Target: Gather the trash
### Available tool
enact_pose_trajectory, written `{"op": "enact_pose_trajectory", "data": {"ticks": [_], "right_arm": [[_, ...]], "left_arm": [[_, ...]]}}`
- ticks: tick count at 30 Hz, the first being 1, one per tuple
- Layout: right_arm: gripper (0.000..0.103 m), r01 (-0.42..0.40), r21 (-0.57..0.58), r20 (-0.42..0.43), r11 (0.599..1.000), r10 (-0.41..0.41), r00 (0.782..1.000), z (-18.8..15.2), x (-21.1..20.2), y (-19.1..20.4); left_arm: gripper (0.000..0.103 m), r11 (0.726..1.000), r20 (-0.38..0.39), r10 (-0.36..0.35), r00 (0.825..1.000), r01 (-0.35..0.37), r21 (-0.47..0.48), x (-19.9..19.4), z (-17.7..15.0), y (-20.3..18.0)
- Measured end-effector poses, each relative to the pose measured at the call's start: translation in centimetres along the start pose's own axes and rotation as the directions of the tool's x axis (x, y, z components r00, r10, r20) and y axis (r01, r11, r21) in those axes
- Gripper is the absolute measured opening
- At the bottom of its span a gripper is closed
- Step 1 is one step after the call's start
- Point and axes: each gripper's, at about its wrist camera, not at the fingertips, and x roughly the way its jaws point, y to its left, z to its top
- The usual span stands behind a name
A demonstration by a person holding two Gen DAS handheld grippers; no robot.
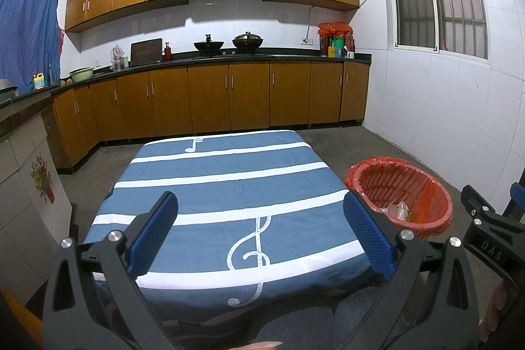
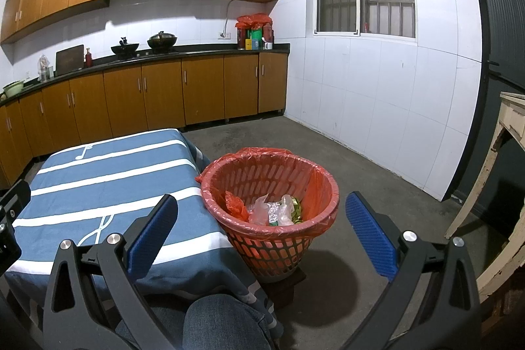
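Hovering wide apart, empty: left gripper (image 1: 261,232) over table (image 1: 229,186), right gripper (image 2: 262,228) over trash basket (image 2: 323,186).

- Bench cloth (image 1: 229,186): blue with white stripes and white music notes.
- Trash basket (image 2: 272,248): red lattice, lined with a red-orange bag (image 2: 315,182).
- Both tongs, left (image 1: 259,232) and right (image 2: 259,232): blue ribbed pads on black frames.
- Cabinets (image 1: 210,97): orange-brown wood.
- Wall tiles (image 2: 377,104): white.

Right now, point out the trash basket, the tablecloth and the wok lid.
trash basket (image 2: 323,182), right wrist view, far right rim.
tablecloth (image 1: 229,182), left wrist view, blue stripe mid-table.
wok lid (image 1: 247,36), left wrist view, top of the dome.
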Motion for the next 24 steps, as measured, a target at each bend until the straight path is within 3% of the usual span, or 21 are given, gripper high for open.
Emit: {"op": "enact_pose_trajectory", "data": {"ticks": [24], "right_arm": [[0.101, -0.002, 0.000, -0.002, 1.000, 0.002, 1.000, 0.08, 0.00, -0.10]], "left_arm": [[0.099, 1.000, -0.003, -0.001, 1.000, 0.001, 0.001, 0.09, -0.13, 0.09]]}}
